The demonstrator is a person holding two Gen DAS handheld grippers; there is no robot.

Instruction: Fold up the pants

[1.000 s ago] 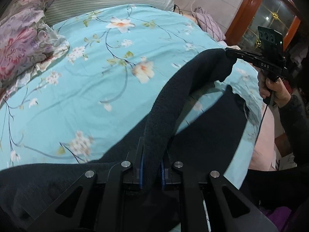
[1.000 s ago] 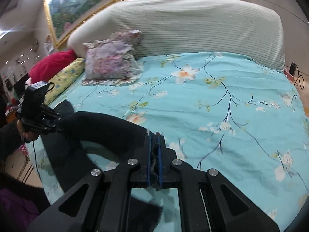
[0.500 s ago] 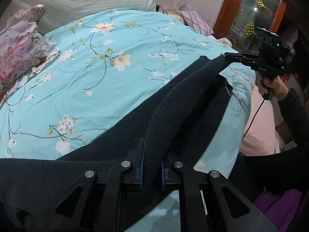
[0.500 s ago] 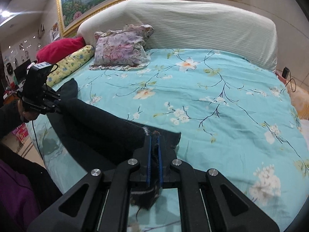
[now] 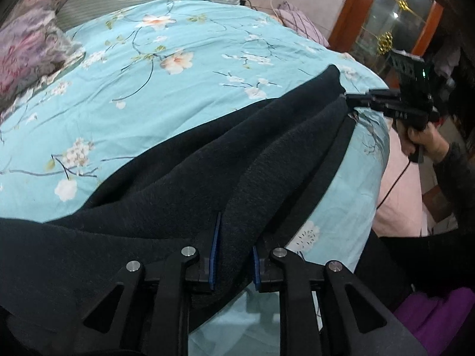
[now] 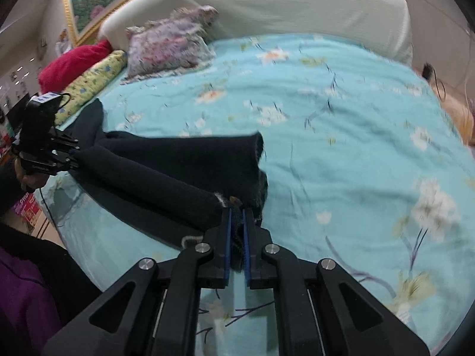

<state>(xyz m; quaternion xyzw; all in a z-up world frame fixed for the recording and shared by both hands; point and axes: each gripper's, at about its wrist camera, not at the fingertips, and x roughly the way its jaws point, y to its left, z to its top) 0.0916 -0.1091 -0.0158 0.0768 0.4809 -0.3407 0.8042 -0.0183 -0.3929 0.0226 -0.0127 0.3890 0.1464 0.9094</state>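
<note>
Dark pants (image 5: pixel 178 178) lie across the near edge of the turquoise flowered bedsheet (image 5: pixel 148 89), a folded layer draped over the lower one. My left gripper (image 5: pixel 236 234) has a thick roll of the fabric between its blue pads; its jaws are opening, and the cloth still fills the gap. In the right wrist view my right gripper (image 6: pixel 236 210) is shut on the other end of the pants (image 6: pixel 178 160), low over the bedsheet (image 6: pixel 341 148). Each gripper also shows in the other's view: the right gripper (image 5: pixel 346 98) and the left gripper (image 6: pixel 74 154), both at the fabric's ends.
A floral pillow (image 6: pixel 169 44), a red pillow (image 6: pixel 74 62) and a yellow one (image 6: pixel 92 80) lie by the striped headboard (image 6: pixel 267 6). A wooden cabinet (image 5: pixel 386 14) and pink bedding (image 5: pixel 397 190) are beyond the bed's edge. A hand (image 5: pixel 421 139) holds the right gripper's handle.
Both grippers have come down and forward, bringing the lifted fold of the pants onto the lower layer on the bed. The left gripper's pads stand further apart than before.
</note>
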